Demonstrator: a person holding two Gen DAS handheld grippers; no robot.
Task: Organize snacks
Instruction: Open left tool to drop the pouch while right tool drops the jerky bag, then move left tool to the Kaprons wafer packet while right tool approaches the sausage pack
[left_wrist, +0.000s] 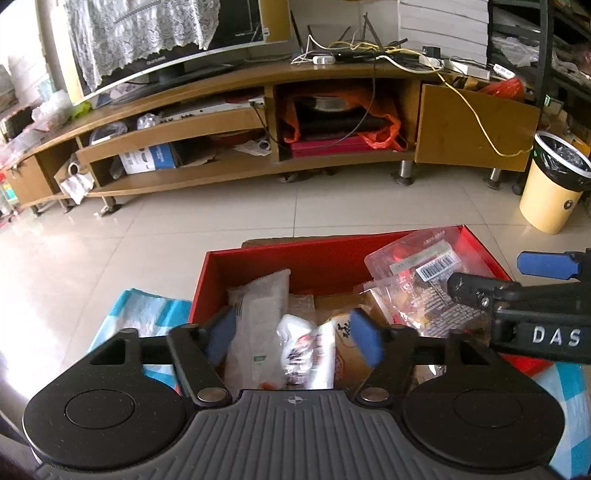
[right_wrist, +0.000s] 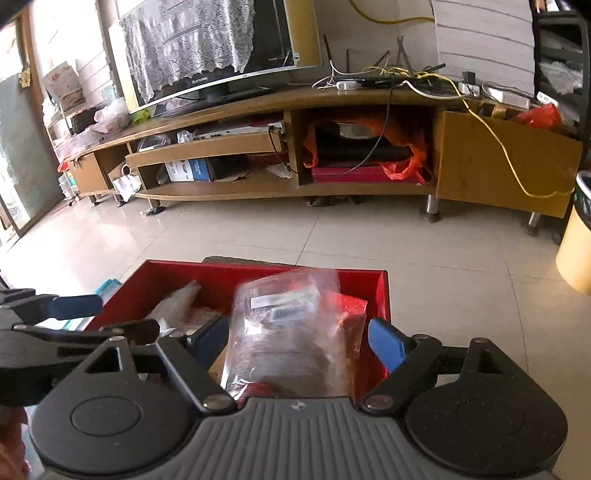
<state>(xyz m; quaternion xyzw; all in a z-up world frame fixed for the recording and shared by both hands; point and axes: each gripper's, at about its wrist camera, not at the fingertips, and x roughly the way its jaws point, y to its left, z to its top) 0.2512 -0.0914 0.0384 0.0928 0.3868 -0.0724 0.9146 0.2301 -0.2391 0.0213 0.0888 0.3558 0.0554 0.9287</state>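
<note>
A red box (left_wrist: 258, 258) stands on a blue-and-white cloth (left_wrist: 147, 314) and holds several snack packets. My left gripper (left_wrist: 293, 338) hangs over its near left part with the jaws apart. A small white packet with dark print (left_wrist: 304, 350) sits blurred between the pads, touching neither. A long white packet (left_wrist: 258, 314) leans beside it. My right gripper (right_wrist: 297, 341) is over the right part of the box (right_wrist: 184, 267), its pads at either edge of a clear bag with a barcode label (right_wrist: 291, 325); I see no squeeze on it. Each gripper shows in the other's view: right gripper (left_wrist: 484, 273), left gripper (right_wrist: 129, 316).
Tiled floor lies beyond the box. A long wooden TV stand (left_wrist: 258, 85) with cluttered shelves, cables and a television runs along the far wall. A yellow bin with a black liner (left_wrist: 550, 192) stands at the right.
</note>
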